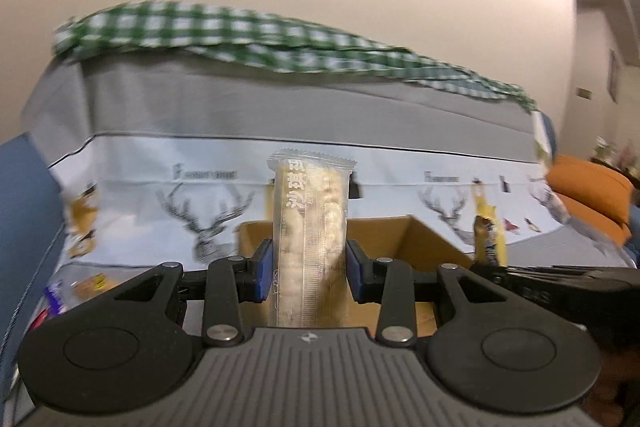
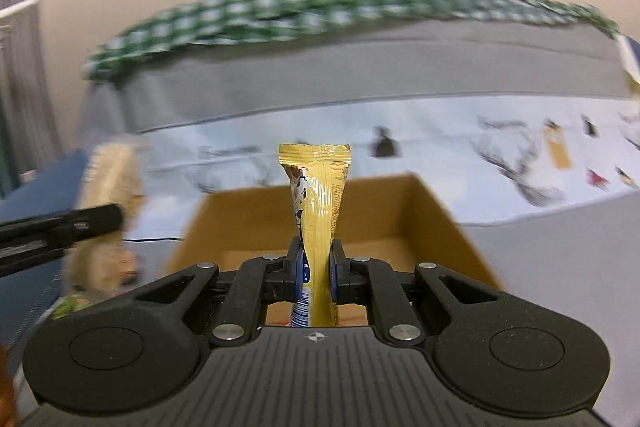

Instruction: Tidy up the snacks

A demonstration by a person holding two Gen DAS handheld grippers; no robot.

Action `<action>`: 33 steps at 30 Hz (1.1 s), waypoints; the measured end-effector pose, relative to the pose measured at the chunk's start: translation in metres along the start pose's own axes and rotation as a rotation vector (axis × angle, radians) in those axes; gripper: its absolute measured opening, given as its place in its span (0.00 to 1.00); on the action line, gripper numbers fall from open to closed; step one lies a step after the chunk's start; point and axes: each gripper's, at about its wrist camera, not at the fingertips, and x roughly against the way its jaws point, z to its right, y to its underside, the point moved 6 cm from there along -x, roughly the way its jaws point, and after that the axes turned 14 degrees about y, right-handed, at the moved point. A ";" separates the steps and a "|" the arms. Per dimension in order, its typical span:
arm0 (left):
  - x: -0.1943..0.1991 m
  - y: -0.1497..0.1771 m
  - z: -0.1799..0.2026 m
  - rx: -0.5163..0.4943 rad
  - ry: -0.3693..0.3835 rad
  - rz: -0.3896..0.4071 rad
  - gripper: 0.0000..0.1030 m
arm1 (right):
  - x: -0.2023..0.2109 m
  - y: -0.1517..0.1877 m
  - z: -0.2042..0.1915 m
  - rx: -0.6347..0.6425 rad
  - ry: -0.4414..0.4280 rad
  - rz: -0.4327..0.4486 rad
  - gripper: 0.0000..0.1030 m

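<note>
Both tongs loaded: left tongs (image 1: 307, 269) clamp clear sachima pack (image 1: 310, 227), right tongs (image 2: 316, 267) pinch yellow snack stick (image 2: 318, 203), long axes fwd. Cardboard box (image 2: 436, 211) sits just ahead/below; my right is nearer.

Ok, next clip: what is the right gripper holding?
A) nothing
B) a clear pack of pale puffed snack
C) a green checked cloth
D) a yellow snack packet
D: the right gripper is clamped on an upright yellow snack packet, in front of the open cardboard box.
</note>
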 end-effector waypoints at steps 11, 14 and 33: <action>-0.025 0.012 0.046 -0.077 0.117 -0.017 0.40 | -0.019 0.011 0.032 -0.051 0.091 -0.051 0.12; -0.030 0.015 0.048 -0.073 0.123 -0.028 0.40 | -0.021 0.008 0.031 -0.047 0.097 -0.042 0.12; -0.044 0.018 0.045 -0.016 0.145 -0.073 0.55 | -0.017 0.010 0.027 -0.029 0.106 -0.019 0.18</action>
